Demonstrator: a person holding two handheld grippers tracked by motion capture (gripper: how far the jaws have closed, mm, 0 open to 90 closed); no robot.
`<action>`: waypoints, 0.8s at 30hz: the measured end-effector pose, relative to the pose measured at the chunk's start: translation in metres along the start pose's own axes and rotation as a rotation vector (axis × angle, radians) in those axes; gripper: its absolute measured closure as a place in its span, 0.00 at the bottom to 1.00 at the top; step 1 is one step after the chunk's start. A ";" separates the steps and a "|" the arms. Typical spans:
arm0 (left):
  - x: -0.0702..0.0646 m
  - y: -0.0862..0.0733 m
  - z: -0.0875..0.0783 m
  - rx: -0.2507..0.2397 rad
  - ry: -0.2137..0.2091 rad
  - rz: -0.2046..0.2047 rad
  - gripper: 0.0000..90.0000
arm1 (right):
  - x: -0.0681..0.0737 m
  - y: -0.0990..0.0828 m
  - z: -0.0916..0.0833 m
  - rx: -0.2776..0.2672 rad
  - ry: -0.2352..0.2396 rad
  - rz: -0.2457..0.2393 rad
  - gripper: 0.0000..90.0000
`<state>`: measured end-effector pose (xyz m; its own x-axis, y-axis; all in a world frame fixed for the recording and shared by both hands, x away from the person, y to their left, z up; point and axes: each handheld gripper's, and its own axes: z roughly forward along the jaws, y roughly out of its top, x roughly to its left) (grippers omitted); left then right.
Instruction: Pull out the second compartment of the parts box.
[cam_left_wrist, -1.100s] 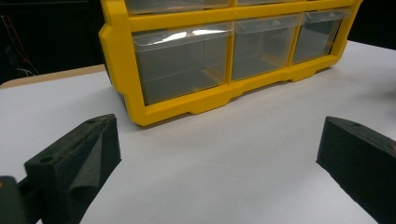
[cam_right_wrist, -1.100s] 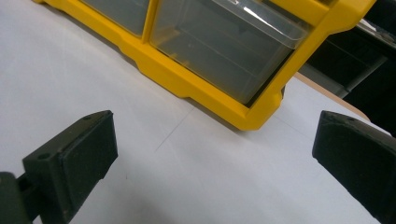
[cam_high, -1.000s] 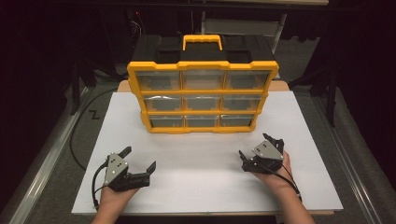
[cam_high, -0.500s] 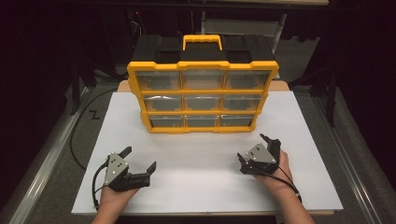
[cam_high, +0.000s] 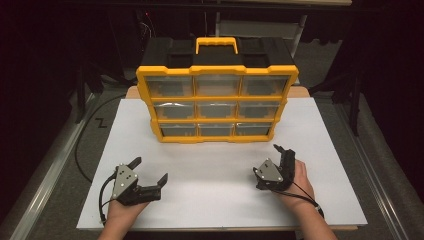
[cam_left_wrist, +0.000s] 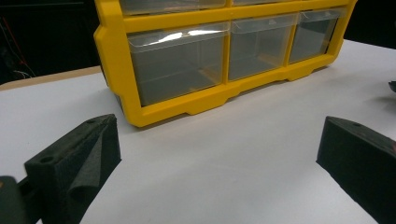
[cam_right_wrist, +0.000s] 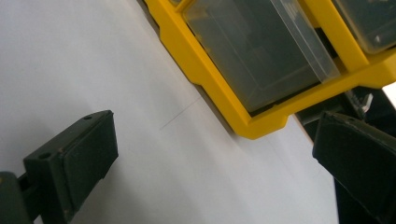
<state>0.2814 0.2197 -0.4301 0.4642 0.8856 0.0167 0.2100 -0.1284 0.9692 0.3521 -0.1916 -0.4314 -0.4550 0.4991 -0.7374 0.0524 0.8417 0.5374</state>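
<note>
White table (cam_high: 210, 175): organizer (cam_high: 217, 102) drawers look empty.

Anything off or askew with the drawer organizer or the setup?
Nothing stands out. The yellow drawer organizer stands upright on the white board, drawers seated. Both hand-held grippers, left and right, are open and short of it.

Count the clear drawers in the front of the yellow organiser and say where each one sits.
9: the organiser holds three rows of three, top row, middle row and bottom row, each with a left, centre and right drawer. None seem hidden.
</note>
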 end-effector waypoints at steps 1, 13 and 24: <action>0.000 0.000 0.000 0.000 0.000 0.000 0.00 | 0.002 0.001 0.000 0.001 0.001 0.010 0.02; -0.001 0.000 0.000 0.001 0.005 0.007 0.00 | 0.010 0.008 -0.005 0.021 -0.042 -0.141 0.02; -0.001 0.000 0.000 0.000 0.006 0.011 0.00 | 0.016 0.014 -0.008 0.023 -0.093 -0.291 0.02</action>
<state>0.2812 0.2189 -0.4303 0.4609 0.8870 0.0288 0.2051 -0.1381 0.9689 0.3384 -0.1733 -0.4320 -0.3708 0.2522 -0.8938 -0.0472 0.9561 0.2893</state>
